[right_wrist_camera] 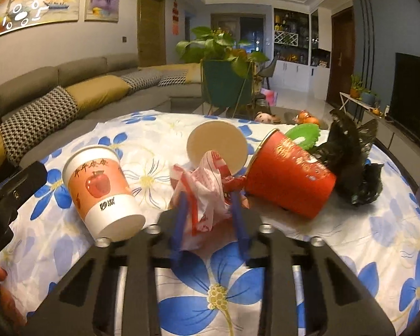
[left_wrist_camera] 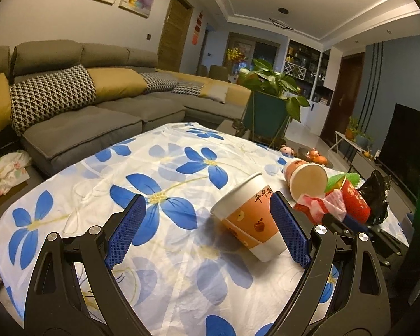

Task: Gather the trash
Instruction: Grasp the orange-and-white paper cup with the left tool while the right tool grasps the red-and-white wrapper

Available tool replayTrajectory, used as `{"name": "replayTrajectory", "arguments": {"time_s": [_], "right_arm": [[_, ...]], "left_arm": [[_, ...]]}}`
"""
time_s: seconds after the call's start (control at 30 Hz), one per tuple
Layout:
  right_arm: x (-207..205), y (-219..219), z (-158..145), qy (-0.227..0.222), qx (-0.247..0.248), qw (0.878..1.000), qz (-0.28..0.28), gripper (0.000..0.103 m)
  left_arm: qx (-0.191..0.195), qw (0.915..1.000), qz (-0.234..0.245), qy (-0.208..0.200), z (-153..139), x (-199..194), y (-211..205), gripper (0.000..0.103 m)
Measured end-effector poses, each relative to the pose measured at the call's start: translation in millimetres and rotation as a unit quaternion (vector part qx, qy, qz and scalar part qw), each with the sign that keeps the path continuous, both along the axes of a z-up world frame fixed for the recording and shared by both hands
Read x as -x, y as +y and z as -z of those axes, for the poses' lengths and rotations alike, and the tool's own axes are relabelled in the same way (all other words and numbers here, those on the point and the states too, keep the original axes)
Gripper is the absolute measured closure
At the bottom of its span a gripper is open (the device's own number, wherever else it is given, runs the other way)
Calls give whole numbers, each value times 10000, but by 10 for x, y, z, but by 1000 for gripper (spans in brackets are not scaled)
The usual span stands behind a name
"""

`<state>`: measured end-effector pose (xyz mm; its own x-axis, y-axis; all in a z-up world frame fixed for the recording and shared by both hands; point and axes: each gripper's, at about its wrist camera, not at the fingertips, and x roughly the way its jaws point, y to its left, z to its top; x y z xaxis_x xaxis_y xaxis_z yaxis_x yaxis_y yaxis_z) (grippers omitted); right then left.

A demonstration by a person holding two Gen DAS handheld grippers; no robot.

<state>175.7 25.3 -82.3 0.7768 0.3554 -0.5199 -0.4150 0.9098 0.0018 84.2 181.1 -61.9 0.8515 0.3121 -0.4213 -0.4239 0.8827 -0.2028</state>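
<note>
An orange and white paper cup (left_wrist_camera: 249,218) lies on its side on the flowered cloth, and also shows in the right wrist view (right_wrist_camera: 100,190). My left gripper (left_wrist_camera: 207,221) is open, its right pad (left_wrist_camera: 287,229) beside the cup. My right gripper (right_wrist_camera: 208,204) is shut on a crumpled red and white wrapper (right_wrist_camera: 207,190), which also shows in the left wrist view (left_wrist_camera: 319,204). Behind lie a second paper cup (right_wrist_camera: 218,145), a red cup (right_wrist_camera: 288,179) on its side, a green ring (right_wrist_camera: 303,137) and a black plastic bag (right_wrist_camera: 352,156).
The table under the blue-flowered cloth (left_wrist_camera: 159,173) stands before a grey sofa (left_wrist_camera: 103,106). A potted plant (left_wrist_camera: 268,103) and small toys (left_wrist_camera: 313,155) stand beyond the far edge. A TV (left_wrist_camera: 408,145) is at right.
</note>
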Motion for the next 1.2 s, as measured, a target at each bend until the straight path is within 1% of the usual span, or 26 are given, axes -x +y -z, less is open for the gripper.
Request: {"name": "replayTrajectory", "arguments": {"time_s": [0.03, 0.17, 0.3, 0.4, 0.57, 0.67, 0.77, 0.8, 0.87, 0.97, 1.03, 1.13, 1.2], "right_arm": [[10, 6, 0, -6, -11, 10000, -35, 86], [96, -60, -42, -152, -134, 9998, -91, 92], [255, -210, -162, -449, -296, 9985, 7, 92], [425, -400, -240, -691, -380, 9968, 132, 92], [581, -679, -300, -796, -518, 9952, 244, 92], [632, -833, -322, -798, -627, 9944, 310, 92], [657, -905, -314, -808, -672, 9939, 336, 92], [663, -933, -304, -799, -681, 9939, 339, 92], [657, -934, -279, -759, -706, 9941, 331, 92], [672, -957, -269, -748, -727, 9941, 310, 92], [681, -974, -269, -738, -742, 9941, 291, 92], [692, -1005, -271, -744, -767, 9938, 291, 92], [700, -1035, -280, -745, -790, 9936, 313, 92]], "left_arm": [[8, 10000, 9, 11, 3, -12, -2, 14], [22, 9999, 90, 43, 6, -52, -48, 14], [-11, 9998, 179, 124, 3, -141, -157, 14], [-16, 9995, 243, 211, 21, -244, -239, 14], [121, 9988, 226, 409, 62, -472, -335, 14], [79, 9979, 193, 615, 115, -589, -374, 15], [158, 9964, 199, 803, 178, -686, -360, 15], [212, 9959, 196, 862, 197, -707, -345, 16], [345, 9945, 217, 961, 236, -737, -308, 22], [487, 9936, 253, 983, 267, -738, -263, 28], [475, 9939, 258, 963, 270, -730, -269, 28], [423, 9943, 292, 929, 258, -719, -298, 35], [428, 9947, 357, 869, 254, -706, -305, 38]]}}
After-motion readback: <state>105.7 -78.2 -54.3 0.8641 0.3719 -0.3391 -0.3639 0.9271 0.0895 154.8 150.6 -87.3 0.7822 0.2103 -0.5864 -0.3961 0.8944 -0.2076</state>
